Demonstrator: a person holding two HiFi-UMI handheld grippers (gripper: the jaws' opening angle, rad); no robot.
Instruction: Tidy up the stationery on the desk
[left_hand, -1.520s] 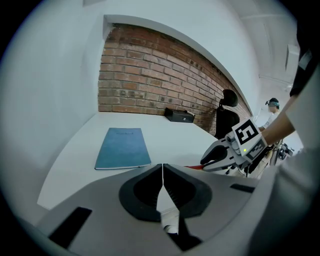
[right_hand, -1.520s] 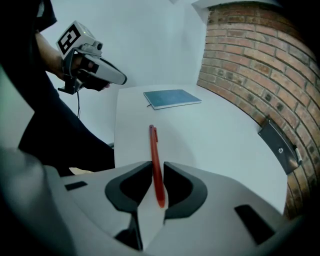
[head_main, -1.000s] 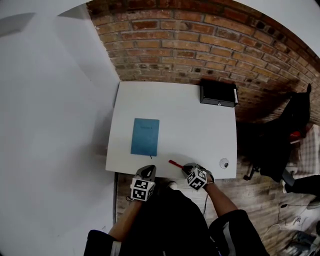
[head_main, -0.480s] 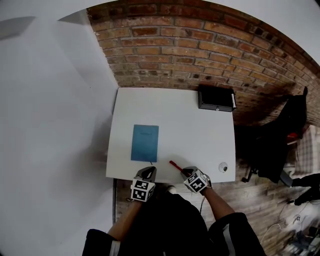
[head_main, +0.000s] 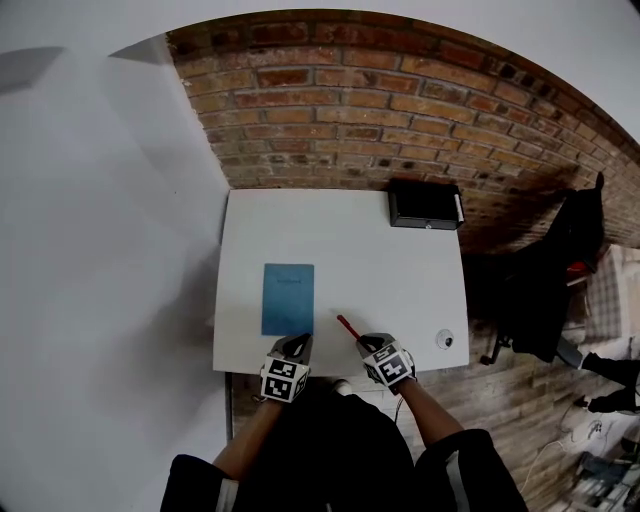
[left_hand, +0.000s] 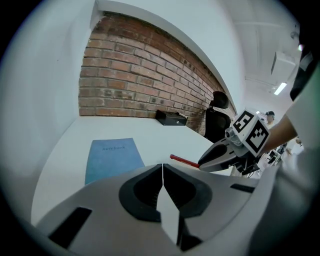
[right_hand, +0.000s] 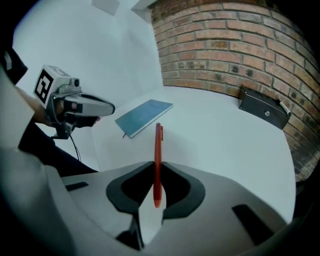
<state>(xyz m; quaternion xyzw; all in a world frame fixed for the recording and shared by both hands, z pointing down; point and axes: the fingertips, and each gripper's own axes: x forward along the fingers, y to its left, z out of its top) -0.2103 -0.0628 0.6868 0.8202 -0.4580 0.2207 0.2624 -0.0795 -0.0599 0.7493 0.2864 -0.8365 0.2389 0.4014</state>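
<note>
A red pen (right_hand: 158, 155) sticks forward out of my right gripper (head_main: 368, 346), which is shut on it above the desk's near edge; the pen (head_main: 348, 327) shows in the head view too, and the pen (left_hand: 184, 160) also in the left gripper view. A blue notebook (head_main: 288, 298) lies flat on the white desk (head_main: 380, 260), seen also as the notebook (left_hand: 112, 157) and the notebook (right_hand: 144, 116). My left gripper (head_main: 294, 347) is shut and empty at the near edge, just below the notebook. A black box (head_main: 424, 206) stands at the desk's far right corner.
A small round white object (head_main: 445, 339) sits at the desk's near right corner. A brick wall (head_main: 400, 110) runs behind the desk and a white wall (head_main: 100, 250) to its left. A black office chair (head_main: 540, 290) stands to the right on the wooden floor.
My right gripper has moved a little left and forward with the red pen in it. The left gripper has barely moved. The view has shifted slightly.
</note>
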